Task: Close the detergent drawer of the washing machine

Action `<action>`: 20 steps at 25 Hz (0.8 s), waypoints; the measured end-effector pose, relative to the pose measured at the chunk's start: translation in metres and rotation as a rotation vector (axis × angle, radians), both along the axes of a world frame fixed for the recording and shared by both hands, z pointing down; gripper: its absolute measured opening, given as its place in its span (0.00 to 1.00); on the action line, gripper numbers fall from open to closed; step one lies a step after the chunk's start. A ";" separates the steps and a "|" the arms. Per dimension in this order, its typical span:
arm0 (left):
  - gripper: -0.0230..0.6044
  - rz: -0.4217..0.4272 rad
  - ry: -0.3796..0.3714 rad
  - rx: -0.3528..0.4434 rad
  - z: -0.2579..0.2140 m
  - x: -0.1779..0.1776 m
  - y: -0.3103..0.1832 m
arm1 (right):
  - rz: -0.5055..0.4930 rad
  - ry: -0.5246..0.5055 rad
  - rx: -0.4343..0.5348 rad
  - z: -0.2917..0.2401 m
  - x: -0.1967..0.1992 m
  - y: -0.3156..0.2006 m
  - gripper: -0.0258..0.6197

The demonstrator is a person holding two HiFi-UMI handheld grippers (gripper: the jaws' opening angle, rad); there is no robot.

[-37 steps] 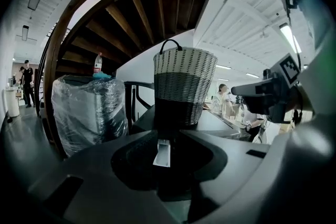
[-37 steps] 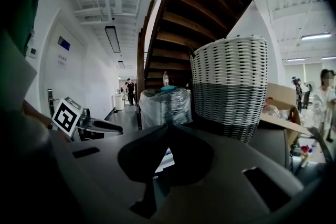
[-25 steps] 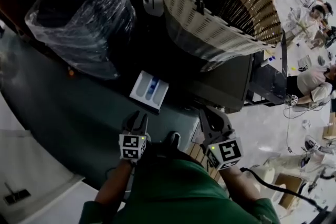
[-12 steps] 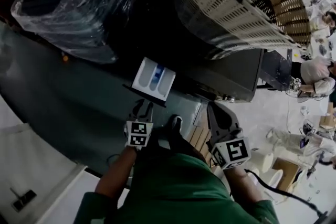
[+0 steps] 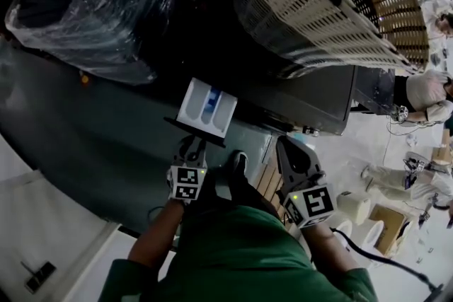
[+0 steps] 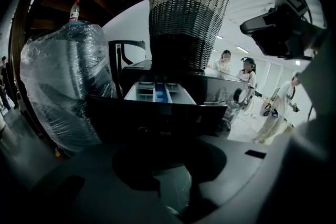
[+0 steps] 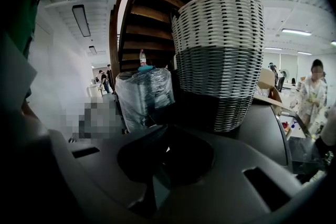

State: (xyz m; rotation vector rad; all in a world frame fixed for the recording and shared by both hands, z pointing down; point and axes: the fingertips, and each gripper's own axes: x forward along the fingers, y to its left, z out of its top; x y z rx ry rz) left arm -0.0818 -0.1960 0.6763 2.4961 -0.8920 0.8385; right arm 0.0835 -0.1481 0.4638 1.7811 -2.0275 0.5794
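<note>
The detergent drawer (image 5: 205,108) stands pulled out of the dark washing machine (image 5: 311,106). Its inside is white with a blue middle compartment. In the left gripper view the drawer (image 6: 157,93) sits straight ahead, with its dark front panel (image 6: 157,119) filling the space just beyond the jaws. My left gripper (image 5: 192,143) (image 6: 164,140) is shut and empty, its tips right at that front panel; I cannot tell whether they touch. My right gripper (image 5: 289,146) (image 7: 165,136) is shut, holds nothing, and hangs by the machine's front right corner.
A large woven basket (image 5: 318,3) (image 7: 220,55) stands on top of the machine. A plastic-wrapped bundle (image 5: 92,10) with a bottle (image 6: 74,10) on it is to the left. Wooden slats (image 5: 267,187) and white rolls (image 5: 352,207) lie on the floor; people are at the far right.
My left gripper has moved forward to the drawer's front panel. The right gripper has shifted little. The drawer looks just as far out as before.
</note>
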 end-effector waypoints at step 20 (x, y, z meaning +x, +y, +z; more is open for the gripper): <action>0.22 0.042 0.008 0.005 -0.003 0.035 -0.040 | 0.075 0.014 0.079 -0.013 0.022 -0.004 0.08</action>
